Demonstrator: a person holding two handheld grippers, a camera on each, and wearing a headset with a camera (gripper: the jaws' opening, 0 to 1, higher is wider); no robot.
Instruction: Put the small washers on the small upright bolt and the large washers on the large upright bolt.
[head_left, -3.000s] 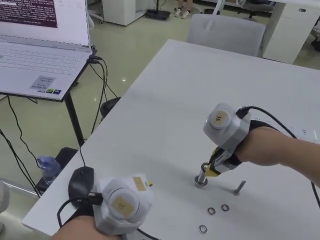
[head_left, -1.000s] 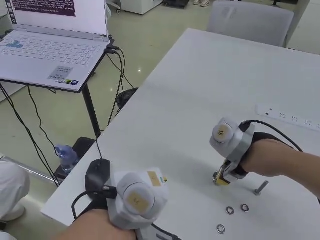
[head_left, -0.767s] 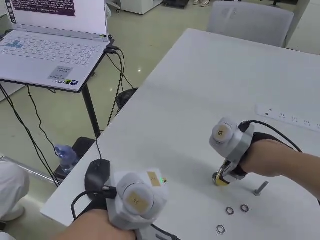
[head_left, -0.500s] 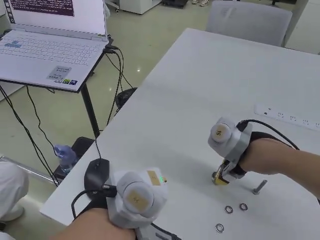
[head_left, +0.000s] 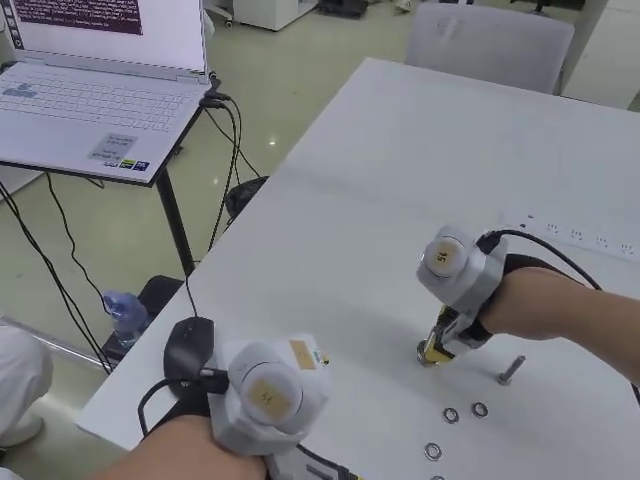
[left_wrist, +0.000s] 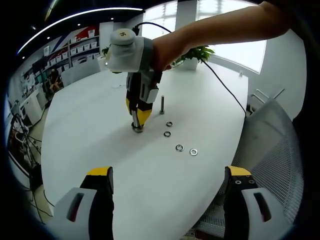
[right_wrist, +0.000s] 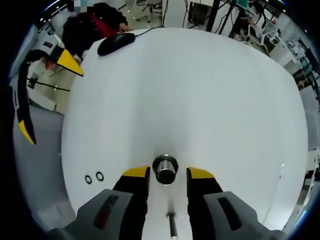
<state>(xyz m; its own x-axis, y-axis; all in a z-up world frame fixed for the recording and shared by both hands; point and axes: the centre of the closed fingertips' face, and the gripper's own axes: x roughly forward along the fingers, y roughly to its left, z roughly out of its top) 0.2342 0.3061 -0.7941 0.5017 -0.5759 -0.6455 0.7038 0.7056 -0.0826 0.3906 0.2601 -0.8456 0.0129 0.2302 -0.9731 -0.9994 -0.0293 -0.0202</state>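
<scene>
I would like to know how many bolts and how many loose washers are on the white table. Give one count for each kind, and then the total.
bolts: 2 (large bolt, small bolt)
loose washers: 4
total: 6

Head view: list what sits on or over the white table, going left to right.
Mouse → left gripper → right gripper → small bolt. The washers overlap the last two sideways, so they are left out.
</scene>
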